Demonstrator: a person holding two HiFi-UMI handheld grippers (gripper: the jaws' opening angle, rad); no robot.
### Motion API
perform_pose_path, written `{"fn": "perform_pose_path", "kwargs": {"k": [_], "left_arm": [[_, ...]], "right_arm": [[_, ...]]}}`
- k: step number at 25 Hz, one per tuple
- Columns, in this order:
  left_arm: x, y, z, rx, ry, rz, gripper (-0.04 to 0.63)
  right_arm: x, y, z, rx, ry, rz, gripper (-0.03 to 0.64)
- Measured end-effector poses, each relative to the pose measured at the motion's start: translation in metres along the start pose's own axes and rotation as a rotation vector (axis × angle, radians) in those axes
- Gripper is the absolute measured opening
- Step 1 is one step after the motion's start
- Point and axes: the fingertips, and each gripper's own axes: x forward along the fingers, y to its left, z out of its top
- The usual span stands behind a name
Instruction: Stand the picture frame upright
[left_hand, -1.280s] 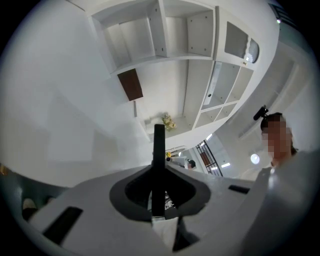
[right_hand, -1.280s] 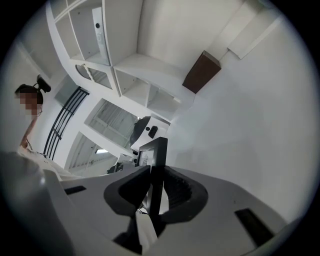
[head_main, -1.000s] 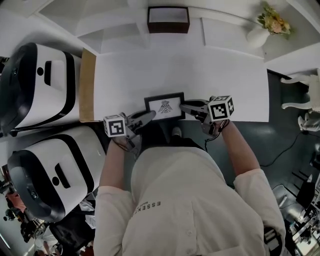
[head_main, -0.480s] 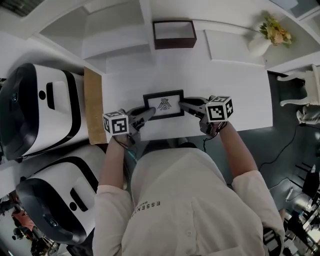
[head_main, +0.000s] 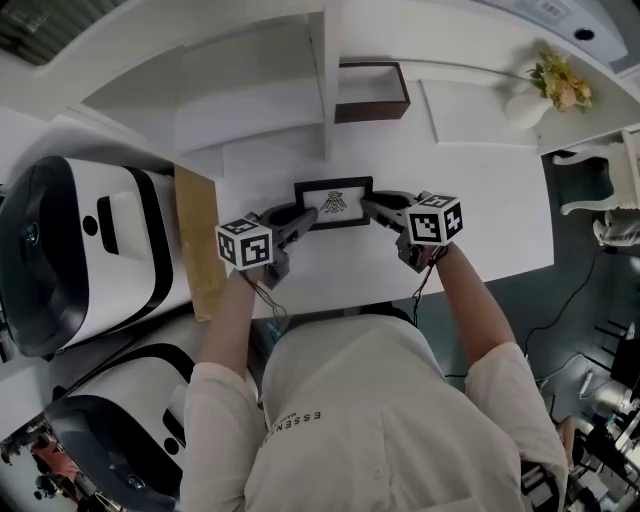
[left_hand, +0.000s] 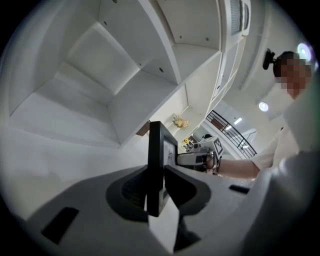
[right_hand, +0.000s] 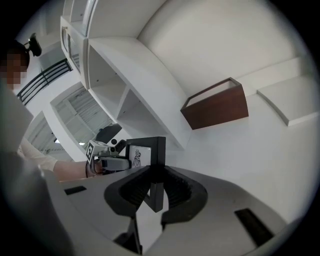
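A small black picture frame (head_main: 334, 203) with a white print is held over the white table (head_main: 480, 200), between my two grippers. My left gripper (head_main: 296, 219) is shut on the frame's left edge (left_hand: 155, 167); the frame stands on edge between its jaws. On the opposite side, my right gripper (head_main: 372, 207) is shut on the right edge (right_hand: 158, 172). In the left gripper view the right gripper (left_hand: 196, 158) shows beyond the frame, and in the right gripper view the left gripper (right_hand: 107, 161) shows behind it. Whether the frame's lower edge touches the table is hidden.
A brown open box (head_main: 371, 92) sits at the table's back, also seen in the right gripper view (right_hand: 216, 106). A white shelf unit (head_main: 250, 80) rises at the back left. A vase with flowers (head_main: 545, 90) stands back right. Two large white-and-black machines (head_main: 75, 250) stand left of a wooden board (head_main: 198, 240).
Both grippers have carried the frame away from the table's near edge toward the back. The brown box and shelf now lie closer to the frame.
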Motion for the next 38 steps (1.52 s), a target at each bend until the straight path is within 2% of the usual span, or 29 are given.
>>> {"fn": "perform_pose_path", "kwargs": {"k": [7, 12, 16, 25, 32, 38], "left_arm": [[0.012, 0.031, 0.02, 0.067, 0.014, 0.012, 0.084], [0.026, 0.049, 0.03, 0.123, -0.005, 0.018, 0.087], [0.032, 0.061, 0.039, 0.18, -0.006, 0.064, 0.094], [0.03, 0.079, 0.046, 0.282, 0.037, 0.118, 0.1], [0.03, 0.088, 0.055, 0.38, 0.056, 0.17, 0.107], [0.025, 0.102, 0.058, 0.41, 0.071, 0.221, 0.121]], "right_arm": [[0.018, -0.02, 0.018, -0.038, -0.043, -0.073, 0.089], [0.027, -0.037, 0.033, -0.144, -0.058, -0.144, 0.089], [0.035, -0.048, 0.041, -0.202, -0.075, -0.207, 0.09], [0.054, -0.056, 0.047, -0.239, -0.078, -0.26, 0.09], [0.063, -0.059, 0.057, -0.349, -0.068, -0.323, 0.092], [0.073, -0.056, 0.06, -0.391, -0.05, -0.337, 0.098]]}}
